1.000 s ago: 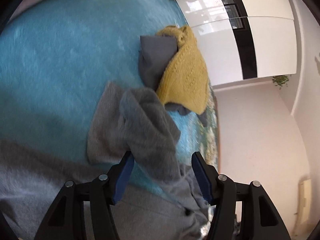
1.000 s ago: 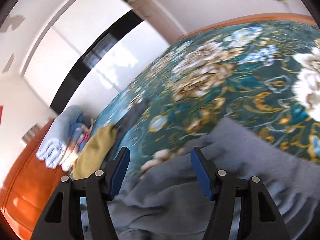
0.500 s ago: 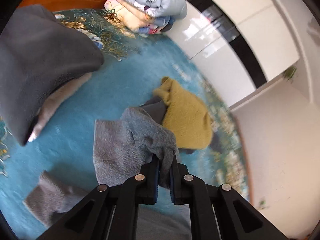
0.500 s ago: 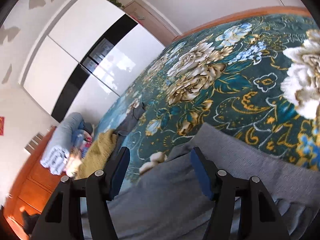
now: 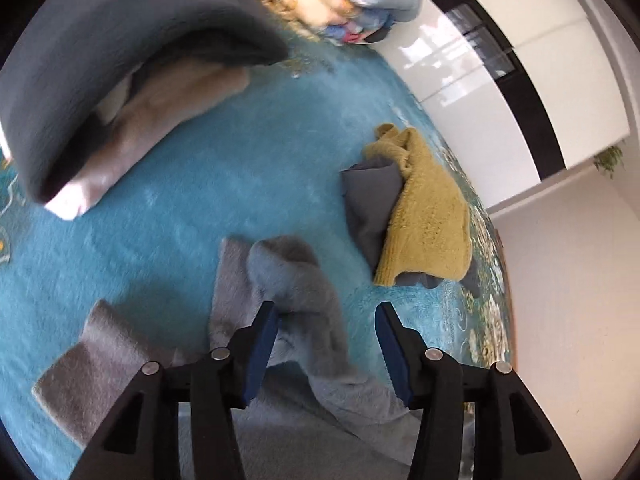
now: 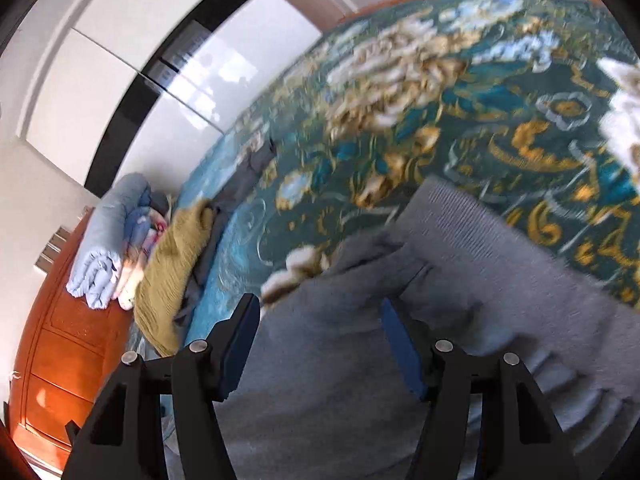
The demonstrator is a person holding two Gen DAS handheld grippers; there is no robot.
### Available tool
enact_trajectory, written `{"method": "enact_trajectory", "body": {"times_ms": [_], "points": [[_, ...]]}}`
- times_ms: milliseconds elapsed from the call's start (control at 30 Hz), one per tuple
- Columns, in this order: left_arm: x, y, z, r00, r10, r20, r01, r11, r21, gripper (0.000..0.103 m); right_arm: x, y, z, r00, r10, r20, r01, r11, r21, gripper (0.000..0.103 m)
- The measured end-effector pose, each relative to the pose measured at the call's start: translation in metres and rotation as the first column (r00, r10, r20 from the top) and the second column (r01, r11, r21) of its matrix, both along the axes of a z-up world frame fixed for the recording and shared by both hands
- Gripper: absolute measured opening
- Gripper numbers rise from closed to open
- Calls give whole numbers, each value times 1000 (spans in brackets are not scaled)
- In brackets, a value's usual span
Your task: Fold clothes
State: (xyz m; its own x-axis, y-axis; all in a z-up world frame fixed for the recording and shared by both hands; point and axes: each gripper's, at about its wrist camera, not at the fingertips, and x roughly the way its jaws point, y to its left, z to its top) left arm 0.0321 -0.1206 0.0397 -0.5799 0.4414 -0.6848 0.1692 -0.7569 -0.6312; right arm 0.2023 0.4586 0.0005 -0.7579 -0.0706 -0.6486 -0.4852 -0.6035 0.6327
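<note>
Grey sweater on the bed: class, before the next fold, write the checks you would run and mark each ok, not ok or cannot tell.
1. Left gripper clear of the sleeve: ok, jaws opening, pads apart.
2. Right gripper empty: ok, open over the grey sweater.
3. Sleeve lying flat: not ok, bunched.
4. Yellow sweater out of the way: ok, lying apart.
5. Whole sweater smooth: cannot tell, blurred and partly hidden.

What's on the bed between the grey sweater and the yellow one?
Just bare teal bedspread. In the left wrist view, nothing lies between the grey sweater and the yellow sweater.
</note>
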Motion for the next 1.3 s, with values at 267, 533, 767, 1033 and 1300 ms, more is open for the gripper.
{"method": "enact_trajectory", "body": {"times_ms": [267,533,767,1033,1300], "points": [[10,10,-9,990,-139,-19,139,990,-28,56,-36,-6,-17,977,-160,140,151,986,71,50],[21,-17,-2,993,-95,-71,93,995,-29,62,-38,-19,5,978,-210,8,207,967,149,8],[22,-23,-9,998,-34,-56,30,998,-62,62,-32,-1,35,971,-213,-110,229,960,164,6],[9,-25,-48,996,-9,85,15,997,-75,62,-14,54,11,929,-322,-182,332,943,31,5],[9,-11,-58,996,-13,88,23,993,-112,62,-29,41,8,957,-229,-177,239,970,38,5]]}}
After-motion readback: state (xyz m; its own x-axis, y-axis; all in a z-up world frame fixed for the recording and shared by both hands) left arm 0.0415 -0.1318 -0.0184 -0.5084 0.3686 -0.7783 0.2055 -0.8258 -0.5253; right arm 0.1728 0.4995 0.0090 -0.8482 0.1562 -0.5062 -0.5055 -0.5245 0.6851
